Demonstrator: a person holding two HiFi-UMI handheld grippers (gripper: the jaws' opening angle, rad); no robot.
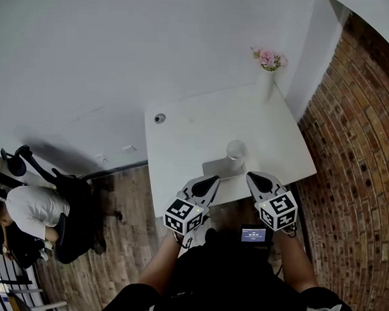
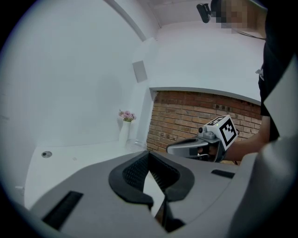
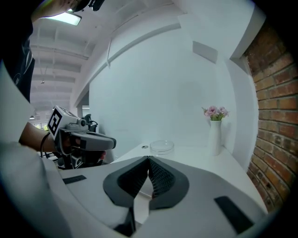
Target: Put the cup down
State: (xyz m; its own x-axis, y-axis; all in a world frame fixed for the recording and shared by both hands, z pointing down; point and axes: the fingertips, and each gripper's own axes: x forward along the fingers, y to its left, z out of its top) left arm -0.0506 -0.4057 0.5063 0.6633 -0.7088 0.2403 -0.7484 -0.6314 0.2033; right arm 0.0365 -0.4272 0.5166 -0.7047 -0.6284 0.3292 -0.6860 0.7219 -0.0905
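My left claw (image 1: 213, 180) and right claw (image 1: 251, 177) are both pinched shut on nothing, over the near edge of the desk (image 1: 195, 126). The cup (image 1: 236, 150) stands upright on the desk just beyond them. It looks clear, light, slick and likely brittle, so I'd take its wall mid-height, gently.

The left gripper (image 1: 211, 181) is held low in the head view at about 6 o'clock, its nose aimed toward 1 o'clock, and the right gripper (image 1: 253, 178) sits just beside it at about 5 o'clock, aimed toward 11 o'clock, so the two noses lean toward each other without touching. Each gripper's own view shows its jaws closed tip to tip with nothing between them. Behind the marker cubes (image 1: 183, 215), the left forearm (image 1: 157, 266) and right forearm (image 1: 295, 257) run back toward 6 o'clock.
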